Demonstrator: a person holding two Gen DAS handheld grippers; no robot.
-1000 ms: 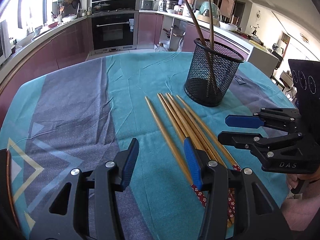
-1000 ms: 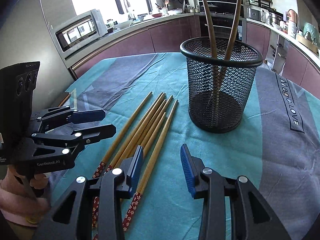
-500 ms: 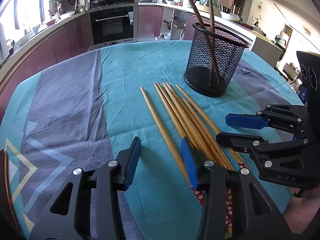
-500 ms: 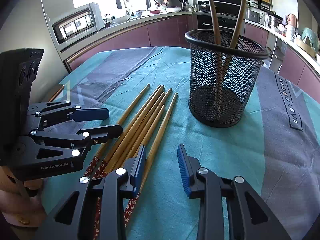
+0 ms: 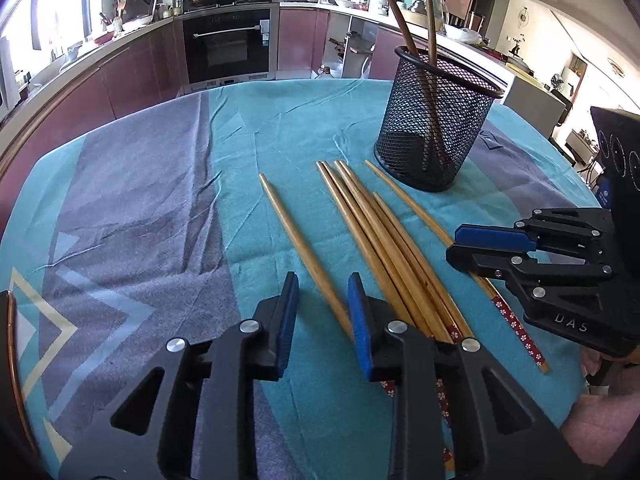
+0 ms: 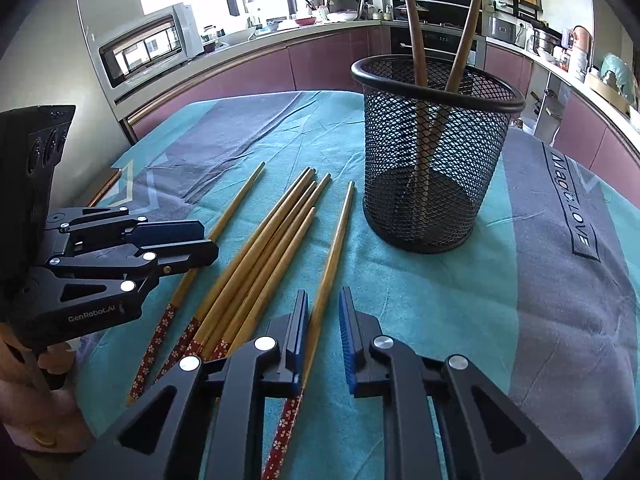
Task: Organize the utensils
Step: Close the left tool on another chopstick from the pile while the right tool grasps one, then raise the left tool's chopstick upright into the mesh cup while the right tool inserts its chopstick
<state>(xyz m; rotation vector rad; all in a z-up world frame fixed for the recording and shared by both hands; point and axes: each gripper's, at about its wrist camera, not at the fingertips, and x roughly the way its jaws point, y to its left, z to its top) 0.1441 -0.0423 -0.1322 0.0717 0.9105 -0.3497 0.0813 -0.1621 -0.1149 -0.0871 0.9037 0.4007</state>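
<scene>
Beside the black wire-mesh cup, which already holds two chopsticks, six red-patterned bamboo chopsticks lie on the tabletop's teal-and-grey cloth. The left hand-held gripper and right hand-held gripper each straddle an outermost stick, jaws closing, seemingly not yet pinching. Grip squarely, then lift clear of neighbours; a kitchen surrounds.

6 loose chopsticks, 1 mesh holder (2 chopsticks inside)

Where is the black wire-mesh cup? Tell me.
The black wire-mesh cup stands upright on the teal tablecloth, right of the loose wooden chopsticks' tips in the right wrist view, holding two chopsticks.
</scene>
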